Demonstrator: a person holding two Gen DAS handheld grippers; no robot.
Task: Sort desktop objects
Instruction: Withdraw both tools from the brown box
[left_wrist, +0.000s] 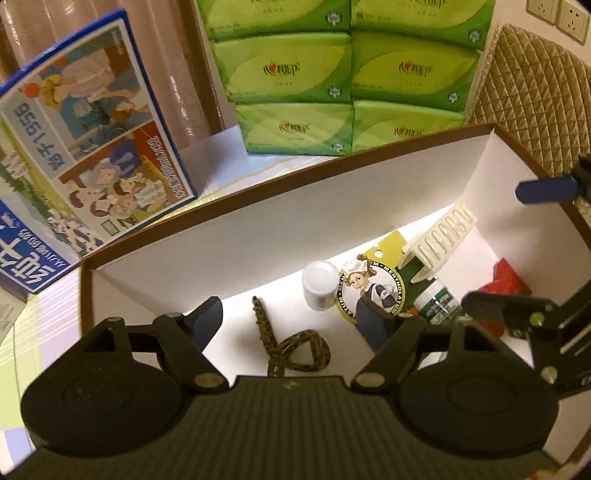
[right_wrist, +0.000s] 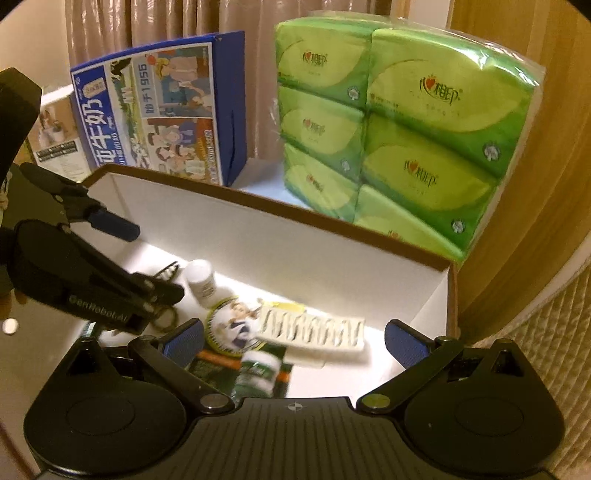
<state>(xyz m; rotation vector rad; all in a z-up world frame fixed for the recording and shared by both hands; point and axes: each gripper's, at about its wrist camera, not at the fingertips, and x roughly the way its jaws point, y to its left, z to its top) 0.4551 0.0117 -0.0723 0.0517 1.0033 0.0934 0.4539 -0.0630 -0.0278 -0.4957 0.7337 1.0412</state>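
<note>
Both grippers hang over an open white box (left_wrist: 280, 225) with a brown rim, pointing steeply down into it. The left gripper (left_wrist: 295, 314) has its jaws spread, nothing between them, above a coiled leopard-print cord (left_wrist: 295, 350) on the box floor. The right gripper (right_wrist: 295, 339) has its jaws set wide and clamps nothing; a white slotted rack (right_wrist: 314, 328) lies between and just beyond the blue pads (right_wrist: 402, 343), untouched.

Sorted into the box, left to right: the cord, a small white jar (left_wrist: 319, 284), a round Mentholatum card (left_wrist: 365, 288) on a yellow backing, the rack resting partly across that card, a green-labelled bottle (left_wrist: 439, 299) and a red packet (left_wrist: 511, 280) by the right wall. Bare floor remains to the left of the cord and along the near right.

The far wall of the box rises close behind the items. Beyond it a blue milk carton (left_wrist: 92, 140) leans at far left and a stack of green tissue packs (left_wrist: 332, 74) stands at far right, beside a quilted cushion (left_wrist: 535, 92).

The bottle is half hidden by the left gripper's right finger; the rack is motion-blurred in the right wrist view, and the red packet is cut off by the right gripper's linkage.
</note>
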